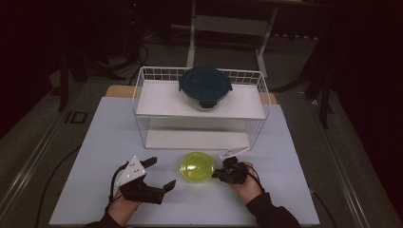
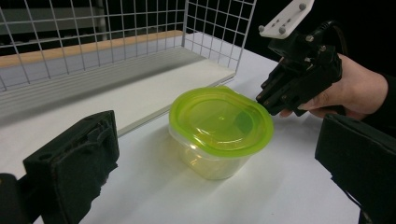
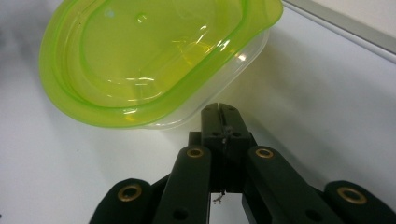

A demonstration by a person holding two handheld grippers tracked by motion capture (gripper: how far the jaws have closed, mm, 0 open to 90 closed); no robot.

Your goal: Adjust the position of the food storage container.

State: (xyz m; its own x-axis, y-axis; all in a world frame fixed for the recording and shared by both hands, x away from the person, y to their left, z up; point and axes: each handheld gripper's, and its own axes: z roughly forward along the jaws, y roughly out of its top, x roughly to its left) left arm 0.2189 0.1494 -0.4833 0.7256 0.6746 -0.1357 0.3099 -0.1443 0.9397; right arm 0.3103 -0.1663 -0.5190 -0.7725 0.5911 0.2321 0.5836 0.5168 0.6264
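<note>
The green-lidded tub (image 1: 196,167) sits between the tongs: gaping left tongs (image 1: 158,173) at eight o'clock, closed right tongs (image 1: 217,174) at its three o'clock rim.

White wire rack (image 1: 142,90), dark-lidded glass container (image 1: 205,87) on its upper shelf — white tabletop (image 1: 95,142)

We see a white table (image 1: 104,142) with a wire rack (image 1: 142,95) standing at its far side. A round container with a dark lid (image 1: 205,87) sits on the rack's upper shelf (image 1: 157,102). In front of the rack, a clear tub with a green lid (image 1: 196,167) rests directly on the table.
</note>
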